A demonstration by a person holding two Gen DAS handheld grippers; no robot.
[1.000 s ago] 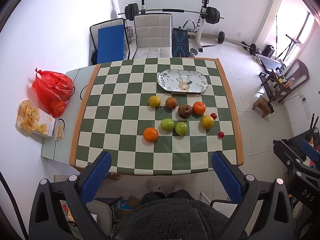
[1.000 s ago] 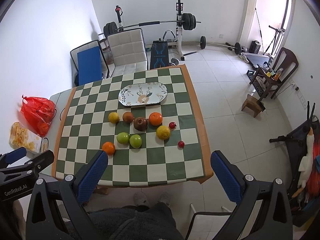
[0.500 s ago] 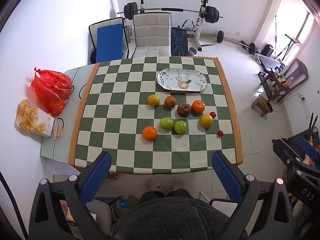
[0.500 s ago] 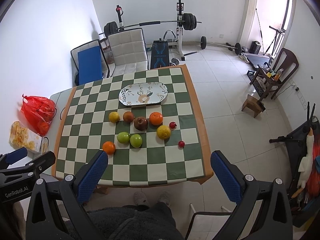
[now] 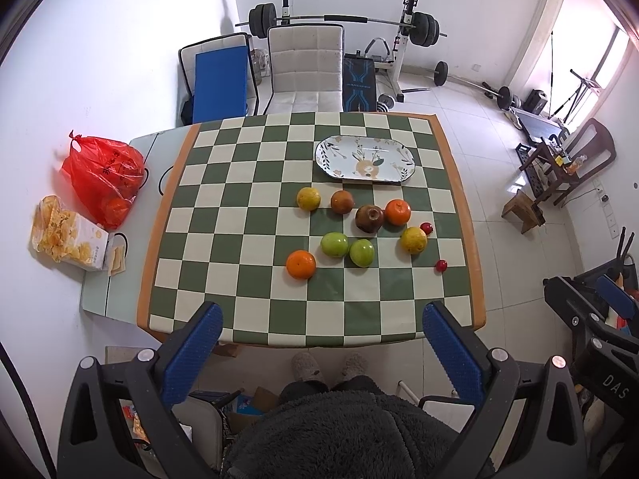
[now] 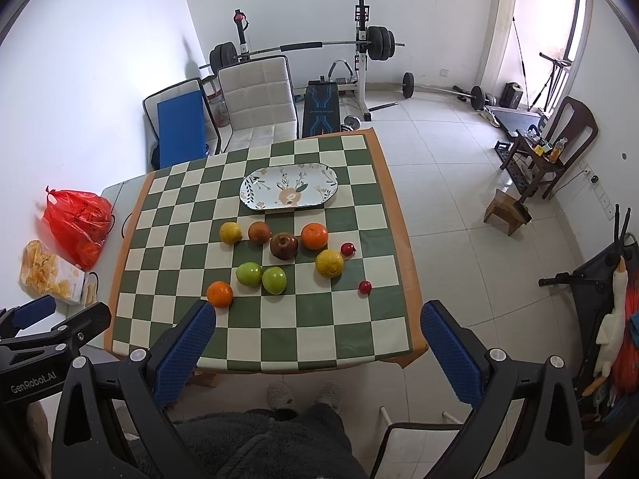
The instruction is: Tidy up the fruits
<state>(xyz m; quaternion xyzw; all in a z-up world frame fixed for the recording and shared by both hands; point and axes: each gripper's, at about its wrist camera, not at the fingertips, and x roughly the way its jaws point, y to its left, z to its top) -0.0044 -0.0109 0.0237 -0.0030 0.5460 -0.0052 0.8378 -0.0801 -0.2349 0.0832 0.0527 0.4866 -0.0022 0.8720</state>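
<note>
Several fruits lie loose on the green-and-white checked table (image 5: pixel 247 183): two oranges (image 5: pixel 300 264), two green apples (image 5: pixel 334 244), two yellow citrus (image 5: pixel 308 198), a brown fruit (image 5: pixel 342 202), a dark red apple (image 5: pixel 370 218) and two small red fruits (image 5: pixel 441 265). Behind them sits an empty oval patterned plate (image 5: pixel 365 158) (image 6: pixel 289 191). My left gripper (image 5: pixel 319 325) hangs open high above the table's near edge. My right gripper (image 6: pixel 317 325) is open too, equally high, holding nothing. The same fruits show in the right wrist view, the near orange (image 6: pixel 219 293) closest to it.
A red plastic bag (image 5: pixel 103 175) and a snack box (image 5: pixel 68 235) sit on a grey side surface left of the table. Two chairs (image 5: pixel 305 68) stand behind it, with a barbell rack beyond. A person's slippered feet (image 5: pixel 327 365) are at the near edge.
Both views have shifted only slightly; the table sits a touch higher in the left wrist view. No fruit has moved and both grippers stay open.
</note>
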